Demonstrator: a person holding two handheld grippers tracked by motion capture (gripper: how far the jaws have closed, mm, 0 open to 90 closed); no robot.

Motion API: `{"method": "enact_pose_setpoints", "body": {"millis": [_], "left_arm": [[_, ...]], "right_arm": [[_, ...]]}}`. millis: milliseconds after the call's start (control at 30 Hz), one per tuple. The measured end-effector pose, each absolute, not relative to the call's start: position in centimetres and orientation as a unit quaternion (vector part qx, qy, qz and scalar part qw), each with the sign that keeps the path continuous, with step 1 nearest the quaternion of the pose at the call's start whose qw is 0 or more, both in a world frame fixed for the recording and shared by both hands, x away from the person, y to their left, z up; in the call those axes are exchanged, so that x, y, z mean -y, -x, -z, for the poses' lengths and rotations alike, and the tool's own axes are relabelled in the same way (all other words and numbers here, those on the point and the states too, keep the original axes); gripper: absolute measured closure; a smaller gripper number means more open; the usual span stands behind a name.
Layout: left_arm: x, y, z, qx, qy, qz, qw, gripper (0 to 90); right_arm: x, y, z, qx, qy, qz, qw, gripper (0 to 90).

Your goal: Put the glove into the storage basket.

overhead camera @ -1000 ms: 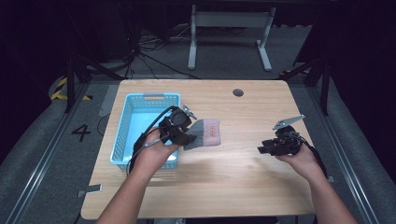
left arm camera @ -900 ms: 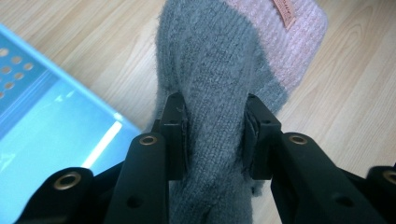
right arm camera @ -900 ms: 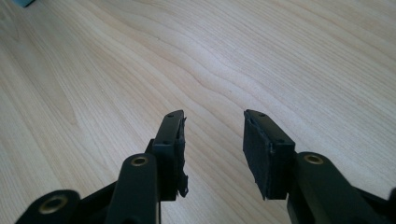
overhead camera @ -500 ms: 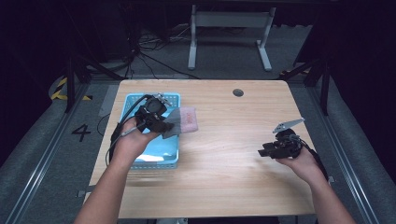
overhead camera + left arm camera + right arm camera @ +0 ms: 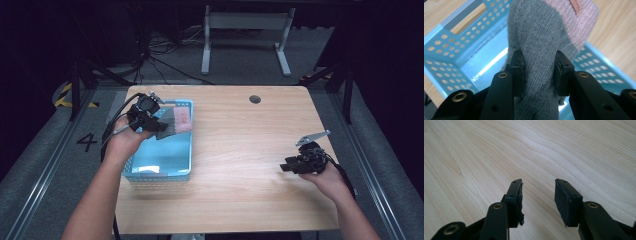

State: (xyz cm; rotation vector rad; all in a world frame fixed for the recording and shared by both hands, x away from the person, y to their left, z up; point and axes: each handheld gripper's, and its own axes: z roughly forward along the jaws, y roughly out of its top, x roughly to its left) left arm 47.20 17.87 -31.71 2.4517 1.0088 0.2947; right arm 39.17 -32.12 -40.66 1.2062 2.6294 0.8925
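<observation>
A grey and pink knitted sock (image 5: pixel 175 121) hangs over the far right part of the light blue perforated basket (image 5: pixel 160 172). My left gripper (image 5: pixel 162 127) is shut on the sock's grey part. In the left gripper view the sock (image 5: pixel 541 37) is pinched between both jaws above the basket (image 5: pixel 446 52), its pink cuff with a small label pointing away. My right gripper (image 5: pixel 285 166) rests low over bare wood at the table's right side, open. In the right gripper view that gripper (image 5: pixel 537 195) holds nothing between its jaws.
The wooden table (image 5: pixel 240 150) has a round cable hole (image 5: pixel 255 99) near its far edge. Beyond it stand a white table frame (image 5: pixel 245 35) and cables on the dark floor. A floor mark "4" (image 5: pixel 87 141) lies at the left.
My left gripper has carried the sock leftward from the table's middle to above the basket. The right gripper has stayed nearly still.
</observation>
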Motion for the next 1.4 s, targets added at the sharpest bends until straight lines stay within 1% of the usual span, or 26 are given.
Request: {"method": "enact_pose_setpoints", "body": {"millis": [133,233,267,500,667,800,967,1233,1400], "left_arm": [[-18.7,-48.7,32.6,-0.381,-0.891,-0.1,0.224,66.2],[-19.0,-49.7,33.3,-0.379,-0.896,-0.096,0.213,66.1],[-19.1,-50.1,33.7,-0.379,-0.896,-0.099,0.21,66.1],[-18.9,-52.1,36.2,-0.379,-0.906,-0.075,0.174,65.7],[-18.7,-53.0,37.0,-0.381,-0.906,-0.061,0.175,65.7],[-18.2,-53.4,37.8,-0.368,-0.914,-0.047,0.165,65.6],[-17.5,-53.9,39.1,-0.361,-0.921,-0.05,0.14,64.7],[-16.9,-54.4,39.8,-0.354,-0.923,-0.057,0.141,63.2],[-16.6,-54.9,40.6,-0.355,-0.924,-0.057,0.127,61.6]], "right_arm": [[32.2,-39.0,40.8,-0.867,-0.399,-0.293,0.056,58.0],[32.2,-38.9,40.8,-0.866,-0.401,-0.294,0.057,57.9],[32.2,-38.9,40.8,-0.866,-0.4,-0.294,0.057,57.9],[32.1,-38.8,41.0,-0.868,-0.399,-0.291,0.054,57.6],[32.3,-38.6,41.0,-0.867,-0.4,-0.293,0.056,57.5],[32.4,-38.4,41.0,-0.866,-0.4,-0.293,0.058,57.3],[32.0,-38.5,41.2,-0.869,-0.399,-0.287,0.056,57.3],[31.7,-38.5,41.2,-0.868,-0.401,-0.286,0.055,57.3],[31.7,-38.4,41.1,-0.867,-0.404,-0.287,0.057,57.2]]}}
